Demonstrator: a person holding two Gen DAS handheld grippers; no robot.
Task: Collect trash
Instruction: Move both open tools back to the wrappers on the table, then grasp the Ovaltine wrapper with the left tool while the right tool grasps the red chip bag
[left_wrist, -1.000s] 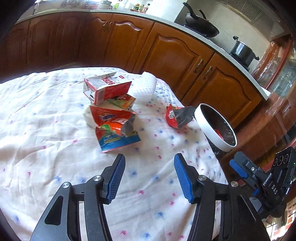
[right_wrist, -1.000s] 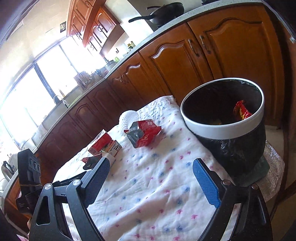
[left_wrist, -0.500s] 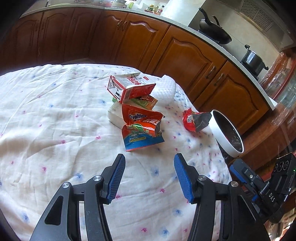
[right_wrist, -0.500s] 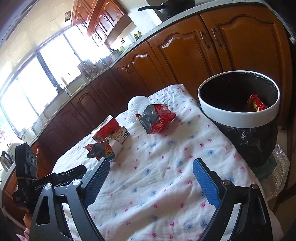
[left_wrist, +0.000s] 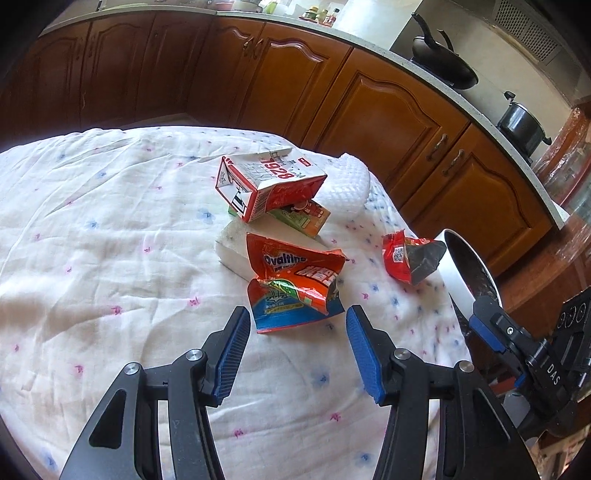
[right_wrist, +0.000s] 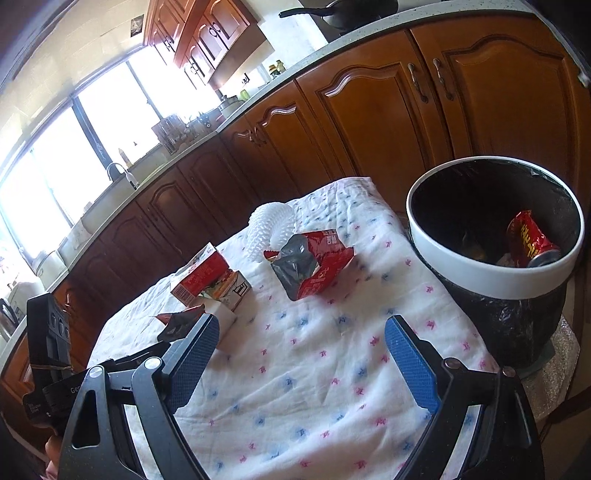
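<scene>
An orange Ovaltine wrapper (left_wrist: 295, 284) lies on the white cloth just ahead of my open, empty left gripper (left_wrist: 297, 332). Behind it sit a white foam block (left_wrist: 236, 251), a green-orange carton (left_wrist: 303, 218) and a red-white 1928 carton (left_wrist: 269, 181). A red and silver wrapper (left_wrist: 410, 258) (right_wrist: 310, 264) lies to the right, near the bin (right_wrist: 495, 273). The white-rimmed bin with a black liner holds a red can (right_wrist: 532, 240). My right gripper (right_wrist: 299, 350) is open and empty above the cloth, well short of that wrapper.
A white foam net (right_wrist: 271, 225) lies at the table's far edge. The table (right_wrist: 295, 387) has a white dotted cloth. Wooden kitchen cabinets (left_wrist: 388, 107) stand behind. The bin stands off the table's right edge. The right gripper shows at the right in the left wrist view (left_wrist: 491, 328).
My left gripper has moved forward so the Ovaltine wrapper now lies just ahead of its fingertips. The right gripper has shifted and now looks down on the bin more steeply. Both stay open.
</scene>
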